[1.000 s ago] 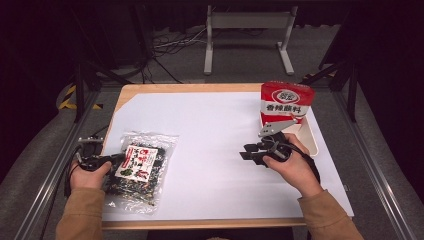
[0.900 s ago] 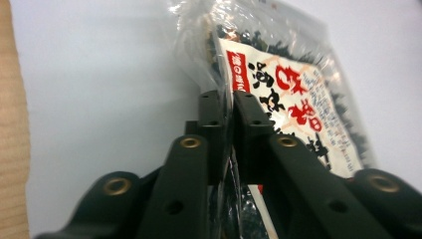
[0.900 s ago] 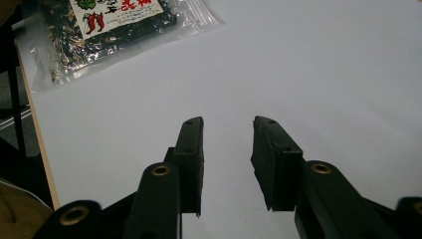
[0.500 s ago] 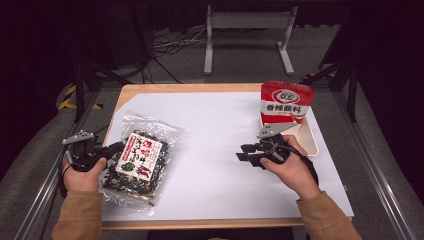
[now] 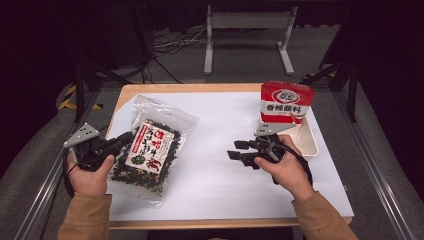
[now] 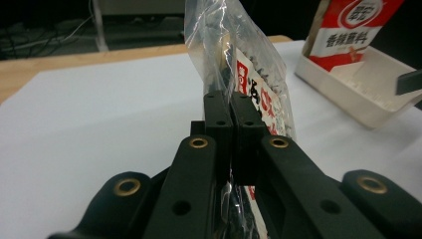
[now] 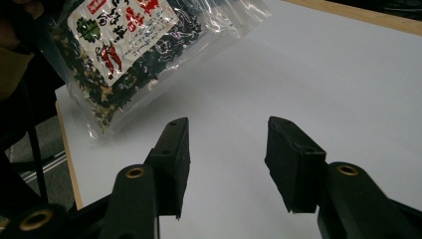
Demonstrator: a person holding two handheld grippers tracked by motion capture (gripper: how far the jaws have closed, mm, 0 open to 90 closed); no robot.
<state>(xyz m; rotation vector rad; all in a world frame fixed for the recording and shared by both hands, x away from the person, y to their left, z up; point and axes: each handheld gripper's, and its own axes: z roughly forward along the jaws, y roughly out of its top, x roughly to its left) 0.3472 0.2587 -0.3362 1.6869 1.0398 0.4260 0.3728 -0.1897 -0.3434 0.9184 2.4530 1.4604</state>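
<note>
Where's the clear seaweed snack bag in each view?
High view: seaweed bag left of centre, edge pinched by left hand-held gripper.
Left gripper view: centre, upright between shut jaws.
Right gripper view: top left.
Shared landmark: white table cover.

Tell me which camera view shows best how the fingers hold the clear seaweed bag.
The left gripper view: the left gripper has its fingers pressed on the bag edge. The high view shows the whole bag tilted up; the right gripper view shows its label.

Seaweed bag [image 5: 152, 147] at the table's [image 5: 220, 200] left; seasoning packet [image 5: 286, 103] stands in the tray [image 5: 311, 141] at right.
</note>
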